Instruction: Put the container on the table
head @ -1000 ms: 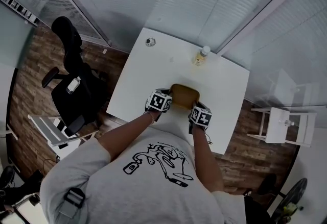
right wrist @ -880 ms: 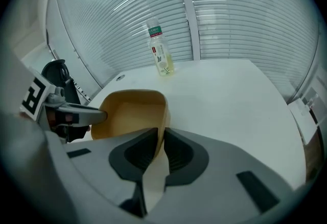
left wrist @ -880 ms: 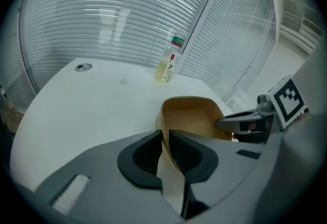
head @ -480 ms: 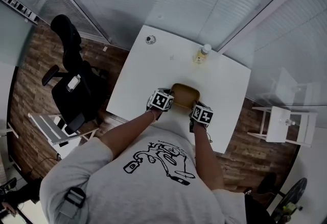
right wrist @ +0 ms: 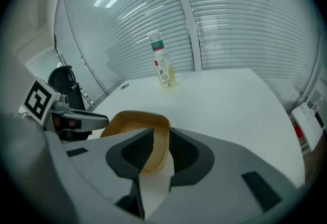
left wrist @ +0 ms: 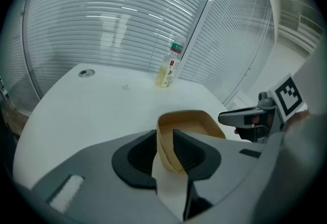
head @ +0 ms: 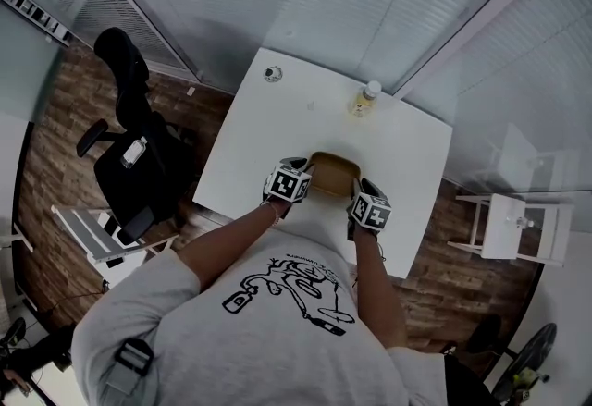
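A tan, open-topped container [head: 333, 173] is over the near part of the white table [head: 268, 141], held from both sides. My left gripper [head: 307, 175] is shut on its left rim, and the wall stands between the black pads [left wrist: 138, 154] in the left gripper view, on the container [left wrist: 191, 122]. My right gripper [head: 355, 190] is shut on the opposite rim, as the right gripper view shows on the container [right wrist: 134, 122]. I cannot tell whether its base touches the tabletop. The inside looks empty.
A clear bottle [head: 364, 99] with yellowish liquid stands at the table's far edge. A round grommet [head: 271, 74] sits in the far left corner. A black office chair [head: 134, 145] is left of the table, and a small white side table [head: 518, 227] is to the right.
The right gripper has shifted slightly to the right and toward me. The container and left gripper stay almost where they were.
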Demonstrator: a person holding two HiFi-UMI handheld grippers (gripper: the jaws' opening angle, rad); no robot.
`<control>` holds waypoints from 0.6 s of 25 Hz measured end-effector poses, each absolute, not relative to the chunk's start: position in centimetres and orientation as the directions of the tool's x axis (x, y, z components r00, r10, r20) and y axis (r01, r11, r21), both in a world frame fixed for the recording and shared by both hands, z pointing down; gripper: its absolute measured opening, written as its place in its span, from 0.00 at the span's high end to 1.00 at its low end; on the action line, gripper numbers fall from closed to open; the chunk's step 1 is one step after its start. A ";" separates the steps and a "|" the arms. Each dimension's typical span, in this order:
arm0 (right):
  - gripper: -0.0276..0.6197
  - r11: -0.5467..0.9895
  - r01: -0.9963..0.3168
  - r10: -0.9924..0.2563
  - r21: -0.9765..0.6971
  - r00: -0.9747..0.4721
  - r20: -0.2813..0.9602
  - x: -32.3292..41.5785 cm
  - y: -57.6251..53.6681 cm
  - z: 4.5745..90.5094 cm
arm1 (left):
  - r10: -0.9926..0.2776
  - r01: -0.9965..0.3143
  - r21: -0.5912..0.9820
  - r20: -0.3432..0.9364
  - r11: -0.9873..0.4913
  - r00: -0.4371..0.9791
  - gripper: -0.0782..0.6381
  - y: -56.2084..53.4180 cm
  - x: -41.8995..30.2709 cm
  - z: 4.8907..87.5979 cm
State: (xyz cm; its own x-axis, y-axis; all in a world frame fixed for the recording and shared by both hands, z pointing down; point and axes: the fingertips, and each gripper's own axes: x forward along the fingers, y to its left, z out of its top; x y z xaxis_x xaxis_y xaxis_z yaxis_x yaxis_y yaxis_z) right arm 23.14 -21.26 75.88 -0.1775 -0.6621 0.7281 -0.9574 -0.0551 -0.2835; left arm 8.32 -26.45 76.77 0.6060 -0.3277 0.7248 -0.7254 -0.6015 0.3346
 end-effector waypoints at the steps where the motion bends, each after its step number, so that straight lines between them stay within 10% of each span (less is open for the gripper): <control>1: 0.83 -0.044 -0.961 -0.677 -0.272 -0.172 0.716 23.3 -21.4 75.0 | -0.341 -0.727 0.333 0.716 -0.600 0.609 0.78 -26.6 8.2 76.1; 15: 0.85 0.207 -0.967 -0.887 -0.151 -0.251 0.387 20.4 -21.6 54.0 | -0.437 -0.565 0.320 0.391 -0.761 0.810 0.78 -26.0 8.6 57.3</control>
